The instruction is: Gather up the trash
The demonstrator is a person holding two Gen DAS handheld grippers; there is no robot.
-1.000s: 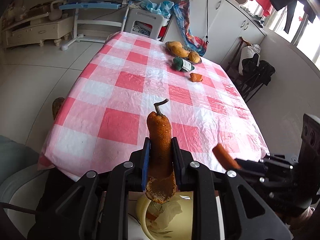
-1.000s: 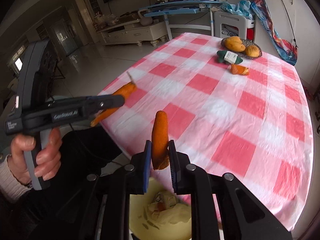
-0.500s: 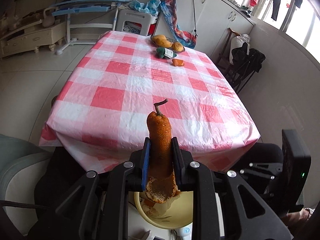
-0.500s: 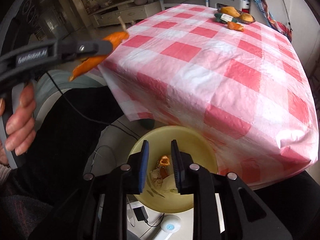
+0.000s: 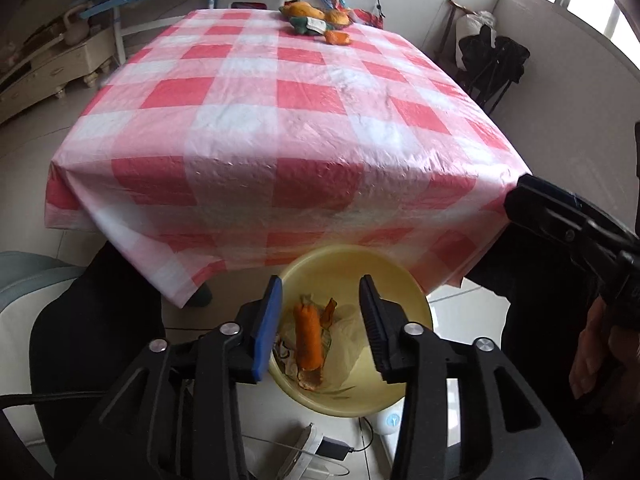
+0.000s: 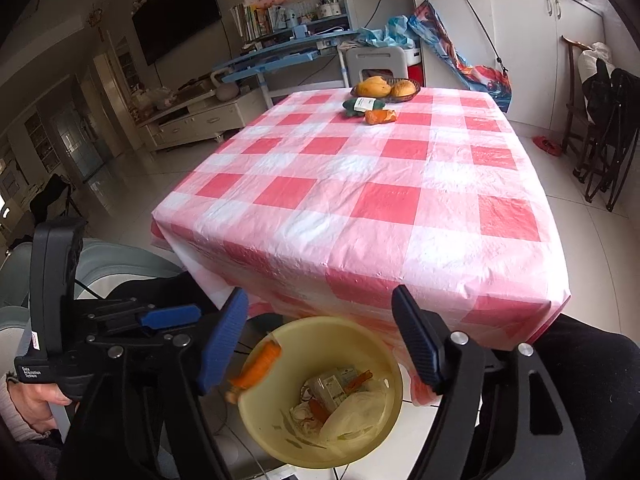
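- Both sets of jaws stand released over the yellow bin [image 5: 416, 304]: left gripper [image 5: 320, 312], right gripper [image 6: 320, 344].
- Orange peel [image 6: 256, 366] is blurred at the bin's rim, apparently mid-drop.
- Judged step: depositing.
- Next: fetch the orange scrap [image 6: 380, 116] at the bench's [image 6: 360, 184] far end.

Home living-dining room, checked-cloth table [image 6: 360, 184], wall television [image 6: 176, 12], bookshelf desk [image 6: 288, 36] (cluttered), white cupboards [image 6: 520, 32]
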